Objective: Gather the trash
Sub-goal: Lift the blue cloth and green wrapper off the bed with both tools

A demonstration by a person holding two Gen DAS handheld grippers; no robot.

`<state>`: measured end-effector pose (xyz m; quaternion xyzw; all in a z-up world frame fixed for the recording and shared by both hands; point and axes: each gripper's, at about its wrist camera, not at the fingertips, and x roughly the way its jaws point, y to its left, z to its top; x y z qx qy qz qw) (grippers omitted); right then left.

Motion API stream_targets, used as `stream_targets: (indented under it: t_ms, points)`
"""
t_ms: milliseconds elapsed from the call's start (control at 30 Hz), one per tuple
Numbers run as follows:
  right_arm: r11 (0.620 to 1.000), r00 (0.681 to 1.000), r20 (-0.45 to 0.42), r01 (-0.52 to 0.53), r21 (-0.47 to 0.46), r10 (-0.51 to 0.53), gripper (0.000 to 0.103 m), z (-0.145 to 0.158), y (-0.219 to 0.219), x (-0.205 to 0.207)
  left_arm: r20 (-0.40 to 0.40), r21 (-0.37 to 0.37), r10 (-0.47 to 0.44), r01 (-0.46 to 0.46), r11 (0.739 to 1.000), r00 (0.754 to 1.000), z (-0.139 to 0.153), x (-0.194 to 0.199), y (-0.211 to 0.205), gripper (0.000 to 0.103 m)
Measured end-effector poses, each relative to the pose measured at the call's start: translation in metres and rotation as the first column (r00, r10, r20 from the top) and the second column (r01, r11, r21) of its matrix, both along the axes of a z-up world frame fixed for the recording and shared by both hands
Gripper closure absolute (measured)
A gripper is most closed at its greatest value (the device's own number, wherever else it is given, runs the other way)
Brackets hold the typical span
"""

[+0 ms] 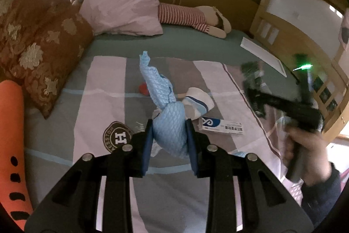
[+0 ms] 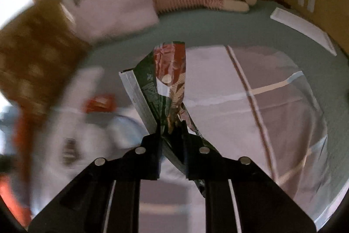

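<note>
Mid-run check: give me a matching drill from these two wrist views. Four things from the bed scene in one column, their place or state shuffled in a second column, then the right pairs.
Column 1
1. blue quilted cloth
2. green and red wrapper
3. white and blue box
4. striped plush toy

Column 2
A. lying on the sheet against the far wooden wall
B. clamped in the left gripper
C. lying flat on the striped duvet
D. clamped in the right gripper

Pairs: 1-B, 2-D, 3-C, 4-A
</note>
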<state>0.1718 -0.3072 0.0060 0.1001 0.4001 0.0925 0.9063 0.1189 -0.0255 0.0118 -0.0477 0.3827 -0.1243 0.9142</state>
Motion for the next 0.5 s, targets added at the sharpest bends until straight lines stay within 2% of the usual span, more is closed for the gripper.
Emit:
stream_targets:
  t_ms: [100,233,333,500]
  points:
    - [0.998,0.998,0.066,-0.029,0.065,0.024,0.087,0.022,0.011,-0.048,0.042,0.039,0.006,-0.008,0.999,0.999,0.007,-0.016,-0.009,0.073]
    - [0.991,0.995,0.093,-0.057,0.118,0.046,0.087,0.029,0.023,-0.092,0.07,0.038,0.006,-0.009,0.999,0.998,0.013,-0.042,-0.011,0.073]
    - [0.991,0.993,0.095,-0.086,0.105,0.076,0.087,0.023,0.037,-0.122,0.082,0.061,0.002,-0.007,0.998,0.997,0.012,-0.057,-0.013,0.073]
    - [0.99,0.99,0.088,-0.117,0.083,0.109,0.087,0.019,0.046,-0.138,0.081,0.056,0.042,-0.047,0.997,0.996,0.009,-0.082,-0.007,0.073]
